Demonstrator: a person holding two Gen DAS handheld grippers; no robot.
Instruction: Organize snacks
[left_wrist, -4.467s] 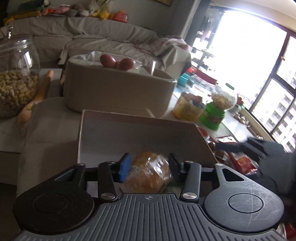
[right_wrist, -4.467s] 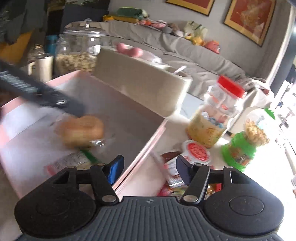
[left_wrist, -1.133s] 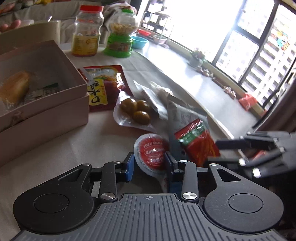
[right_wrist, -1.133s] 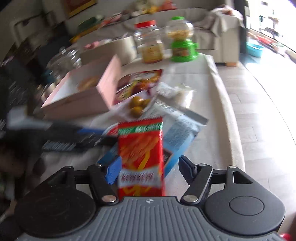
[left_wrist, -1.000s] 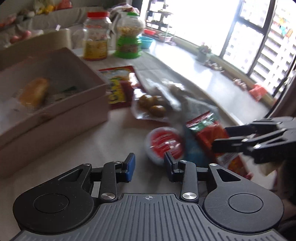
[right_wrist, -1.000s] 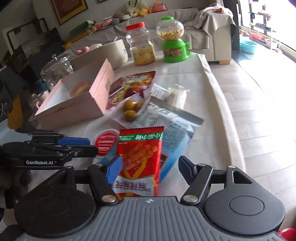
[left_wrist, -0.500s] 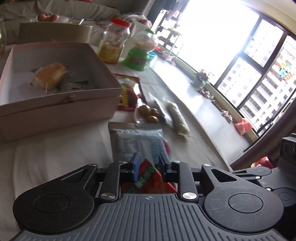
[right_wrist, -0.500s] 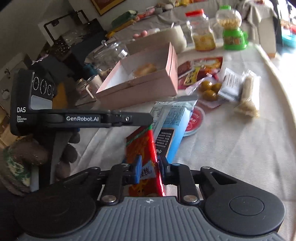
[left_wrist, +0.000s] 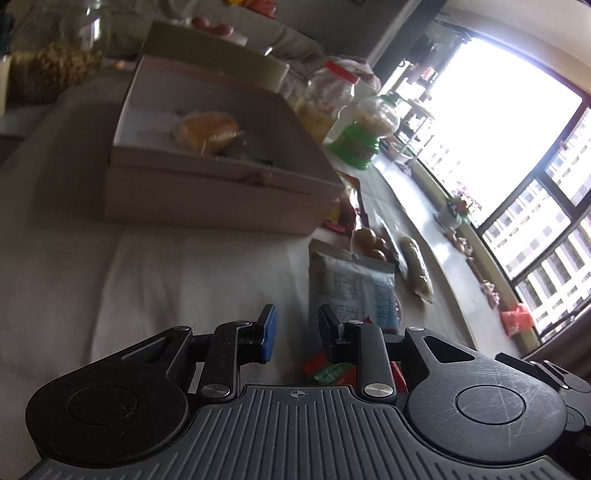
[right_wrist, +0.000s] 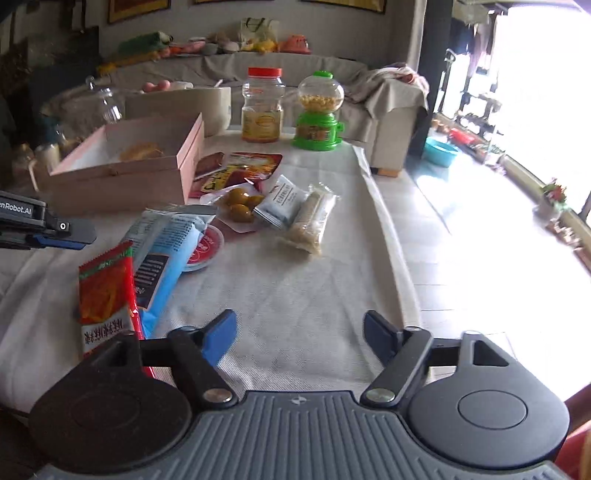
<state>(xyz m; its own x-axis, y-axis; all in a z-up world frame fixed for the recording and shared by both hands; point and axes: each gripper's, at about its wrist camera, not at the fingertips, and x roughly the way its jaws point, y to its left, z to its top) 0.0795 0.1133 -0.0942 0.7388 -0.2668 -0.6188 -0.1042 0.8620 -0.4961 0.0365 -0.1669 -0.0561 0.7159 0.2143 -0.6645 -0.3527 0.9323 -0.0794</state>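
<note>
– Release logged. Right gripper (right_wrist: 299, 332) has its jaws spread wide with nothing between them; half a second ago they pinched the red packet (right_wrist: 105, 291).
– Where is the packet now?
– Just left of the right jaws, against the blue-white pouch (right_wrist: 166, 247). Cannot tell if it lies flat or leans.
– Left gripper (left_wrist: 295, 325)?
– Jaws part-open, only bare cloth in the gap. Half a second ago they sat narrower around the packet's top. Its red-green edge (left_wrist: 325, 369) now shows low, under the right-hand finger, not clamped.
– So neither tool has it.
– Correct. The handover looks failed or dropped, and the packet needs re-gripping.
– Beyond the jaws?
– Ahead of the pouch sits a red-lidded cup (right_wrist: 207, 247), then an olive pack (right_wrist: 240, 206). Farther ahead and left is the pink box (right_wrist: 147, 177), holding a wrapped bun (left_wrist: 207, 131). It is the likely destination, with loose snacks still outside it.
</note>
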